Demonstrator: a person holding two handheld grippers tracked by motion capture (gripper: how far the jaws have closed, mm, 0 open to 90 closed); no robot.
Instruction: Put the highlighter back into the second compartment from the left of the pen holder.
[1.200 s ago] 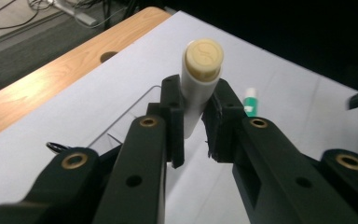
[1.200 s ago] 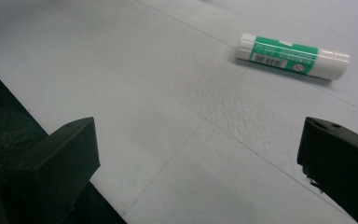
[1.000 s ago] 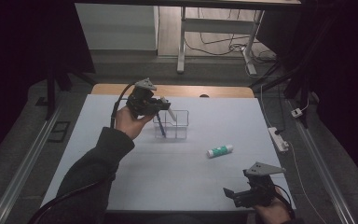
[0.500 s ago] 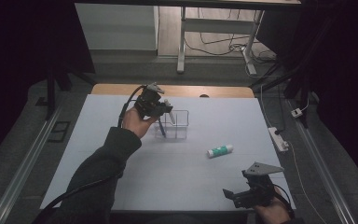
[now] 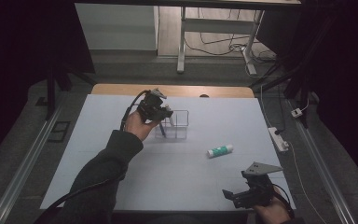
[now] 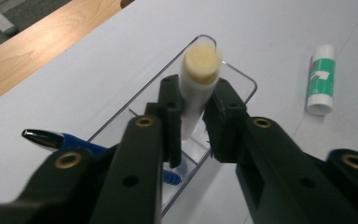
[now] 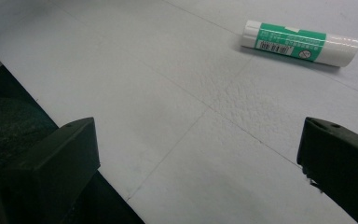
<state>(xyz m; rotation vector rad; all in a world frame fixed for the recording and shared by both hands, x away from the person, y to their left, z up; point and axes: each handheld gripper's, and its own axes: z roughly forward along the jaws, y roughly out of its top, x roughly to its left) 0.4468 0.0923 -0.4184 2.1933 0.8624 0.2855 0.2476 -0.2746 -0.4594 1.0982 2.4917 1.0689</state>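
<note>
Left gripper, jaws just easing apart, loosely brackets a white tube, probably glue, over the clear organizer. Release upright. Right gripper open, idle.

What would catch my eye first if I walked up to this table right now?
Probably the left gripper, held over a clear plastic box toward the far side of the table, with a white stick standing between its jaws, which have just been opening. A blue pen leans in that box. Nearer the person, a green-and-white glue stick lies alone on the white tabletop, while the right gripper waits open at the near edge.
</note>
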